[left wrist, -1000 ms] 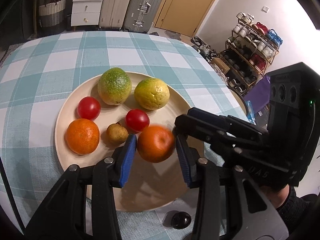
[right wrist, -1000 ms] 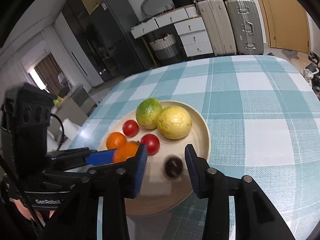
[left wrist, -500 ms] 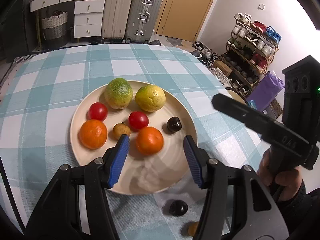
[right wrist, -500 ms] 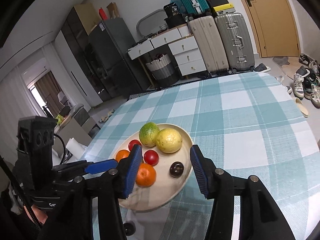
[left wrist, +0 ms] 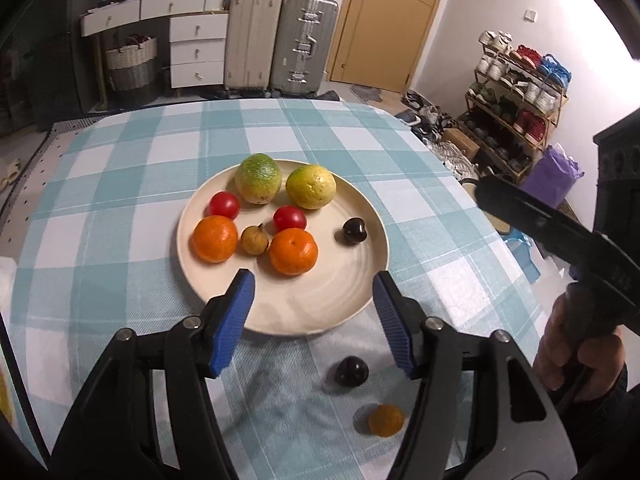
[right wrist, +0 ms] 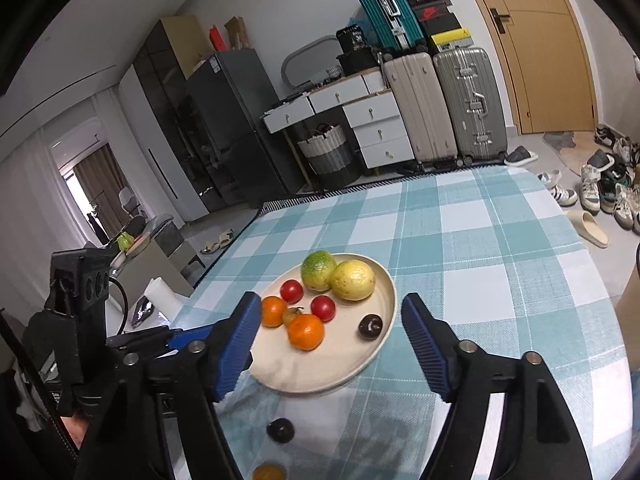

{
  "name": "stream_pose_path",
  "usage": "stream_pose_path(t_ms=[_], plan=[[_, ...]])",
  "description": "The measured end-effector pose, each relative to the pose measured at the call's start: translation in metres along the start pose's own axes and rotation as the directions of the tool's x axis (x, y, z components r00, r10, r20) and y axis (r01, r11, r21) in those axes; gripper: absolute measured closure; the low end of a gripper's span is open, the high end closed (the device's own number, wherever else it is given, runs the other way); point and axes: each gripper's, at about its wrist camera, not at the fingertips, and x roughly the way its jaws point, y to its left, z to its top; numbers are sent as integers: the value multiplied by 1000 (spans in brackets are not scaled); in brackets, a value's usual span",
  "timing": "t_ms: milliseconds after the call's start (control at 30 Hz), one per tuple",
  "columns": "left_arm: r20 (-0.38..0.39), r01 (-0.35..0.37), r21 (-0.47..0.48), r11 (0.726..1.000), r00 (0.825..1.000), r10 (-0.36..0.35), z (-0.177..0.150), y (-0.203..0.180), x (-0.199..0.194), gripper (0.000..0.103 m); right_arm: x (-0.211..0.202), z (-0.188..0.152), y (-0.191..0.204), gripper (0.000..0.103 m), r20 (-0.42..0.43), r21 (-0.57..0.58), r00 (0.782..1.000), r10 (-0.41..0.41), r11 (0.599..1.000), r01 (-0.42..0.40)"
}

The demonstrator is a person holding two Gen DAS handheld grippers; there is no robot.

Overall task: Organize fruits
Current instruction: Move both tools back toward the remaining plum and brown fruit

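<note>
**Fruit on plate, two pieces loose on cloth**

Plate, round and cream-coloured (left wrist: 360, 300), sits mid-table on a teal-and-white checked tablecloth (left wrist: 120, 184). Contents, left to right in the left wrist view: a small red tomato (left wrist: 223, 205) above a round orange mandarin (left wrist: 215, 238); a small brown longan-like fruit with a stub of stem (left wrist: 254, 240); a large green-mottled citrus (left wrist: 258, 178) at the far rim; a second red tomato (left wrist: 289, 218) just behind a second orange mandarin (left wrist: 293, 251), the two near touching; a large yellow-green citrus (left wrist: 311, 186) beside the green one; and, apart from the rest toward the right rim, a dark glossy plum-like fruit (left wrist: 351, 231).

Off the plate, on the cloth at the near edge: another dark round fruit (left wrist: 351, 372) and, nearer the camera, a small orange-yellow fruit (left wrist: 386, 420) (too blurred to name).

Left gripper (left wrist: 314, 312), black with blue ribbed pads, hangs over the plate's near rim with jaws spread wide and nothing between them. Right gripper (right wrist: 327, 336), same build, is likewise wide open and empty, above the plate's near-right side; from its camera the loose dark fruit (right wrist: 281, 430) lies below, between the fingers. In the left wrist view the right gripper appears at the far right as a dark bar, held in the person's hand (left wrist: 576, 352).
</note>
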Motion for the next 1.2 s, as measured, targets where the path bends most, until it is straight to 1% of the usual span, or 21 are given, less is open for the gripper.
stream_pose_path(t_ms=[33, 133, 200, 300, 367, 467, 533, 700, 867, 1033, 1200], plan=[[9, -5, -2, 1000, 1000, 5, -3, -1, -5, 39, -4, -1, 2, 24, 9, -5, 1000, 5, 1000, -5], [32, -24, -6, 1000, 999, 24, -10, -4, -20, 27, -17, -3, 12, 18, 33, -28, 999, 8, 1000, -7], [48, -33, -12, 999, 998, 33, -14, -5, -29, 22, -24, -5, 17, 15, 43, -43, 999, 10, 999, -8], [55, -46, -20, 999, 997, 47, -20, -6, -39, 22, -32, -8, 24, 10, 48, -54, 999, 10, 999, -7], [53, -56, -22, 998, 997, 57, -24, -7, -43, 20, -37, -11, 27, 4, 51, -51, 999, 7, 999, -5], [55, -56, -24, 998, 997, 57, -32, -9, -47, 13, -43, -18, 29, 4, 46, -57, 999, 2, 998, 0], [49, -48, -37, 998, 998, 50, -39, -9, -48, 2, -45, -22, 30, 3, 43, -65, 999, -5, 998, 7], [32, -56, -50, 997, 998, 58, -56, -10, -47, 1, -51, -33, 28, 2, 28, -73, 999, -28, 997, 30], [4, -56, -69, 996, 998, 56, -73, -10, -43, 1, -57, -40, 26, 0, 39, -64, 998, -40, 997, 42], [-28, -41, -82, 996, 999, 39, -85, -12, -36, 1, -59, -49, 23, 0, 34, -58, 998, -57, 997, 58], [-69, -23, -78, 997, 997, 18, -94, -17, -21, 1, -57, -56, 18, 0, 21, -38, 997, -69, 997, 70]])
